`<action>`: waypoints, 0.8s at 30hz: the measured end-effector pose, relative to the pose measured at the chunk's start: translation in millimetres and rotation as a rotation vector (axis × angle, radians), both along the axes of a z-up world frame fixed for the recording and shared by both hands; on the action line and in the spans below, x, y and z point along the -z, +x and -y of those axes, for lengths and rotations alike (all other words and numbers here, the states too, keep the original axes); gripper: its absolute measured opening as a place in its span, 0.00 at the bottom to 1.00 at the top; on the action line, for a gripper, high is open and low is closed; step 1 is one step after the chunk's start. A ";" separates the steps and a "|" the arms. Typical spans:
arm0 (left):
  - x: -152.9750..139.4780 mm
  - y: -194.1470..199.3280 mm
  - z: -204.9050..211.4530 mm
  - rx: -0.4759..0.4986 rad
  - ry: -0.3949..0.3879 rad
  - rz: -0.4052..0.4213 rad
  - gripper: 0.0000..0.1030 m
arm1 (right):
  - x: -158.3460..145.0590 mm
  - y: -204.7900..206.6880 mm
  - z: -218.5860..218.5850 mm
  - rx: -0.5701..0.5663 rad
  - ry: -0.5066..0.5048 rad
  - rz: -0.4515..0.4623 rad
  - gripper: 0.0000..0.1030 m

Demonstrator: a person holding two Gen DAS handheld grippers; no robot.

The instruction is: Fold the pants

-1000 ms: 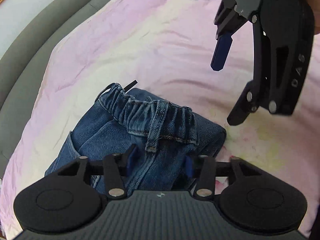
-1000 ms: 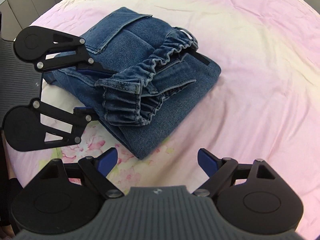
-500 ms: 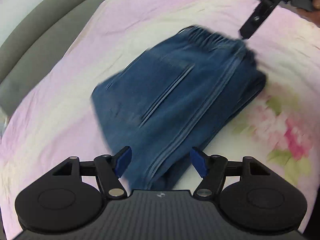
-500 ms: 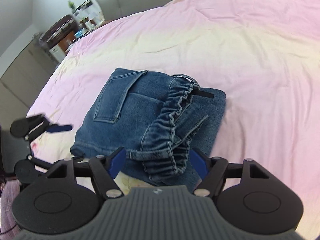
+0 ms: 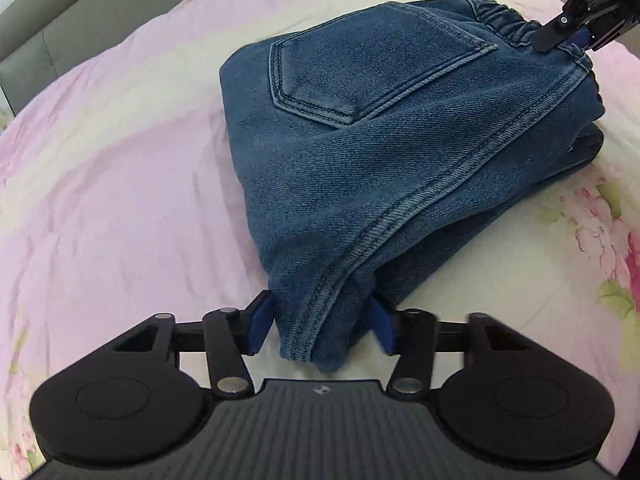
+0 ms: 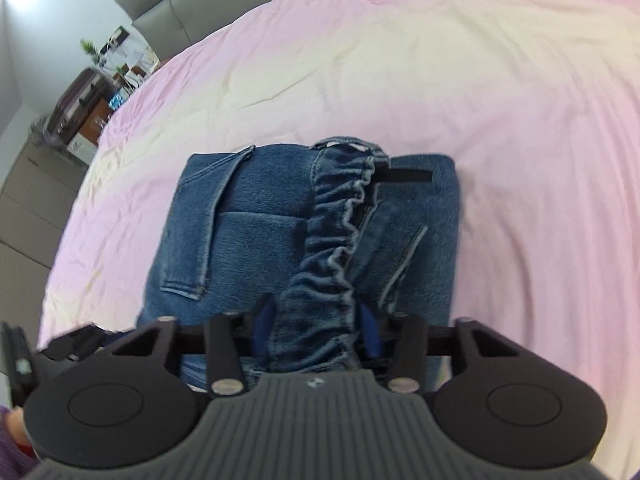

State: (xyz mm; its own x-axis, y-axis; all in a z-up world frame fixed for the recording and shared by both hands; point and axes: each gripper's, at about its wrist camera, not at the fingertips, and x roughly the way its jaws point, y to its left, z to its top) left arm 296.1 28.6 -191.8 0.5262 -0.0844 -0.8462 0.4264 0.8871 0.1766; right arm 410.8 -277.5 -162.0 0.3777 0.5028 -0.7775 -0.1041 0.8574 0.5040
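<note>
Folded jeans lying on pink sheet. Left gripper closing, pads pinching seamed corner of jeans. Right gripper closing, pads clamping elastic waistband at opposite end.

The right tongs are closing on the bunched stretchy waistband of the blue jeans. The blue pads sit on each side of the band. The folded jeans lie on a pink bed. A back pocket faces up.
</note>
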 end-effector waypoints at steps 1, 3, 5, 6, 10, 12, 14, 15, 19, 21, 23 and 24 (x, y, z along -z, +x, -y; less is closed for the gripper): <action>-1.8 -1.3 -2.7 -0.010 0.025 0.020 0.28 | -6.1 -2.2 -3.6 -0.015 -0.025 0.023 0.33; -8.8 -2.6 -14.1 -0.021 -0.011 0.020 0.24 | -22.9 -8.4 -12.0 -0.056 -0.073 0.090 0.29; -14.3 -1.5 -23.0 -0.038 -0.030 0.023 0.19 | -42.6 -17.7 -17.0 -0.078 -0.098 0.153 0.25; -15.9 -2.2 -25.1 -0.048 -0.036 0.023 0.18 | -52.3 -24.2 -19.5 -0.097 -0.108 0.182 0.23; -14.1 -1.8 -37.5 -0.078 -0.053 0.013 0.18 | -61.6 -55.0 -29.5 -0.192 -0.211 0.253 0.20; -7.7 0.0 -39.2 -0.080 -0.031 -0.008 0.18 | -46.0 -68.7 -31.6 -0.219 -0.232 0.222 0.19; -3.8 2.5 -41.1 -0.086 -0.020 -0.024 0.18 | -26.2 -84.5 -35.2 -0.256 -0.276 0.217 0.17; -3.5 4.9 -41.8 -0.094 -0.025 -0.036 0.18 | -15.7 -91.4 -37.1 -0.274 -0.297 0.222 0.16; -10.9 1.7 -36.6 -0.059 0.017 -0.048 0.18 | 24.2 -99.4 -36.3 -0.254 -0.320 0.197 0.15; -18.8 -4.8 -32.8 -0.042 0.041 -0.061 0.16 | 35.6 -97.3 -37.0 -0.249 -0.330 0.187 0.15; -28.8 -7.5 -35.7 -0.045 0.045 -0.086 0.05 | 37.2 -93.4 -34.9 -0.225 -0.304 0.171 0.16; -34.2 -8.9 -38.2 -0.049 0.047 -0.085 0.05 | 36.1 -91.3 -32.4 -0.211 -0.284 0.160 0.18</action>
